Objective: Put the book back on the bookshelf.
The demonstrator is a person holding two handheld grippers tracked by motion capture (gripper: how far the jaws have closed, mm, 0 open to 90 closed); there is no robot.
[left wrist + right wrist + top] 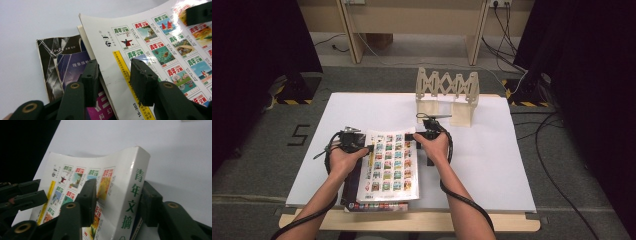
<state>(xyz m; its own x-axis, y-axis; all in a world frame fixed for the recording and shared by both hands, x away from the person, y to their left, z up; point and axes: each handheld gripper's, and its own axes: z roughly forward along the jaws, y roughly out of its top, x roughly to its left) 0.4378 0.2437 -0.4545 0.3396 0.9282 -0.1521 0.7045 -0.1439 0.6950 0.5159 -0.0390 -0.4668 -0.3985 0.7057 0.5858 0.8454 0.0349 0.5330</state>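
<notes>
- White magazine (391, 165), cover printed w/ rows of small colour pics, is lying near-left of centre on the white table top (492, 165), stacked on a darker book (353, 185) whose edge is showing at its left & near side.
- Left gripper (371, 148) is sitting at the mag's left edge, toward the far corner; person's left hand (343, 159) is wrapping its body.
- In left gripper view: jaws are standing spread, one on each side of the mag's left edge (110, 75). Right-hand pad is lying over the cover by the yellow strip (125, 72), left-hand pad over the dark book (67, 65) w/ purple cover. Not pinching anything; cover corner is curling up.
- Right gripper (411, 137) is working at the mag's far-right corner, right hand (433, 148) behind it.
- In right gripper view: jaws are straddling the spine (131, 195) w/ green characters – one pad on the cover side, other on the outer side. Mag's edge is lifting & bowing up off the table there. Pads look close to the paper, but can't tell if they're actually pressing.
- Left gripper's jaws are also poking into right gripper view at the left edge (27, 195).
- Wooden scissor-lattice rack (447, 92) is standing at the far side of the table, well apart from the mag.
- Black cables are trailing from both grippers back along the forearms.
</notes>
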